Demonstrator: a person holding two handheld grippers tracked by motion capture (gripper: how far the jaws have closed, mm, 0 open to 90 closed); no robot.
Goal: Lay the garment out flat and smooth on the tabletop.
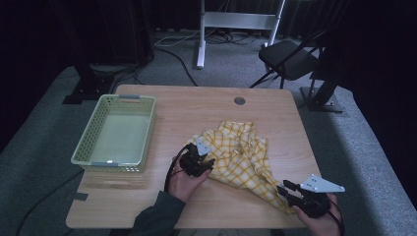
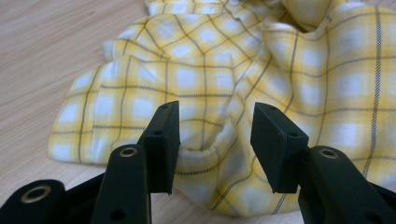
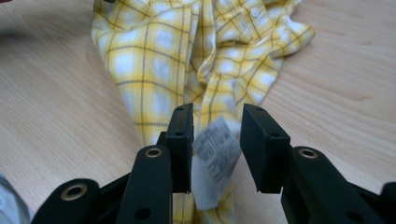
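A crumpled yellow plaid shirt (image 1: 238, 152) lies on the wooden table (image 1: 187, 105), right of centre. My left gripper (image 1: 207, 163) rests at the shirt's left edge. In the left gripper view, that gripper (image 2: 215, 122) is open, and a raised fold of the shirt (image 2: 210, 79) sits between its jaws. My right gripper (image 1: 286, 188) is at the shirt's near right tip, close to the table's front edge. In the right gripper view, that gripper (image 3: 215, 119) is open, with a white care label (image 3: 215, 144) and the narrow end of the shirt (image 3: 159, 60) between the jaws.
An empty pale green plastic basket (image 1: 123, 101) stands on the left side of the table. A round cable hole (image 1: 239, 101) sits near the far edge. Beyond the table are a black folding chair (image 1: 290, 59) and a white stand (image 1: 201, 39).
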